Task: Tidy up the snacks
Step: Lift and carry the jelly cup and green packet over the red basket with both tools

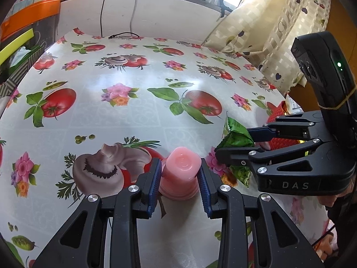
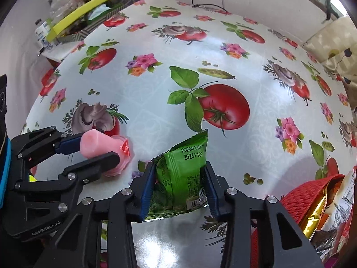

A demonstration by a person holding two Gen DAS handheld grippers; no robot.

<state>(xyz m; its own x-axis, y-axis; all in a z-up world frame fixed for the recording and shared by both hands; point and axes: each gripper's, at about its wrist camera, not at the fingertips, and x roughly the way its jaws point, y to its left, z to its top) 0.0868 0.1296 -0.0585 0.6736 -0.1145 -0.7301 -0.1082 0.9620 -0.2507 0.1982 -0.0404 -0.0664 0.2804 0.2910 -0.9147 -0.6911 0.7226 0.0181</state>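
Observation:
A pink jelly cup (image 1: 181, 167) rests on the patterned tablecloth (image 1: 125, 111), and my left gripper (image 1: 179, 169) is shut on it, a blue pad pressing each side. The right wrist view shows that same cup (image 2: 93, 144) tipped between the left gripper's (image 2: 93, 149) fingers. My right gripper (image 2: 180, 167) is shut on a crumpled green snack packet (image 2: 187, 156) with a printed date, which stands up from the table. From the left wrist view the right gripper (image 1: 234, 141) sits just right of the cup, clamping the green packet (image 1: 236, 134).
A red woven basket (image 2: 308, 189) with a gold packet (image 2: 316, 212) and other wrappers stands at the right table edge. A patterned box with a yellow-green strip (image 2: 82, 11) sits at the far left. A black cable (image 1: 125, 36) lies at the back by the wall; a curtain (image 1: 267, 22) hangs at the right.

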